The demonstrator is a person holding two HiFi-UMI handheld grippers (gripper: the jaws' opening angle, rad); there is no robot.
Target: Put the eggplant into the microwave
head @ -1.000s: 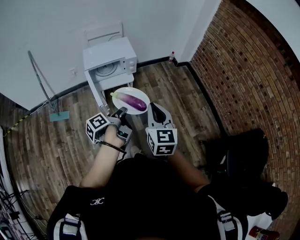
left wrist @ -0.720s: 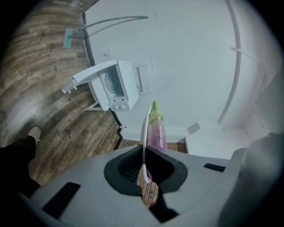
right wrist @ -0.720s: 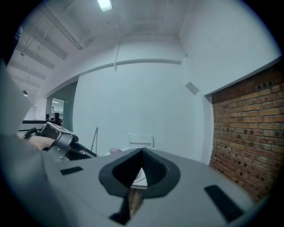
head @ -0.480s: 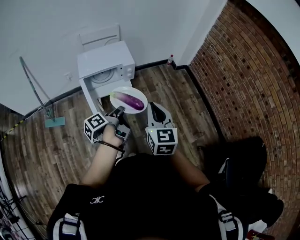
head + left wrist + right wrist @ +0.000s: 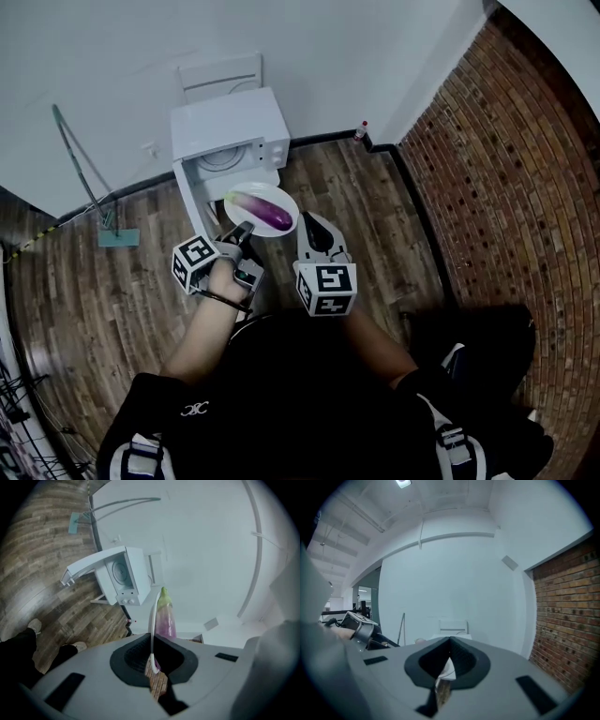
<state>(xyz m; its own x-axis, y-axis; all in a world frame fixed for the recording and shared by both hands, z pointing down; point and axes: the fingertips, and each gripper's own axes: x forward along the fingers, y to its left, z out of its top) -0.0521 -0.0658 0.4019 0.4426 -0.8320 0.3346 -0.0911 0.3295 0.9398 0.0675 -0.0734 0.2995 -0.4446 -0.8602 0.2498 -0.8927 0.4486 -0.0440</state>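
Note:
A purple eggplant (image 5: 264, 210) with a green stem lies on a white plate (image 5: 281, 192) held just in front of the white microwave (image 5: 230, 127). The microwave's door (image 5: 190, 197) hangs open to the left. My left gripper (image 5: 246, 228) is shut on the plate's near left rim. In the left gripper view the rim (image 5: 153, 620) runs edge-on between the left gripper (image 5: 152, 656) jaws, with the eggplant (image 5: 165, 616) beyond and the microwave (image 5: 126, 576) farther off. My right gripper (image 5: 306, 220) is shut on the plate's right rim; the right gripper (image 5: 447, 665) pads show a white edge between them.
A brick wall (image 5: 506, 169) closes the right side, a white wall the back. A long-handled mop (image 5: 89, 192) leans at the left, and a small bottle (image 5: 363, 129) stands in the corner. A white frame (image 5: 220, 75) sits behind the microwave. The person's shoes (image 5: 35, 625) stand on the wooden floor.
Both grippers have carried the plate with the eggplant forward. The microwave now looks closer, and the plate overlaps its open front.

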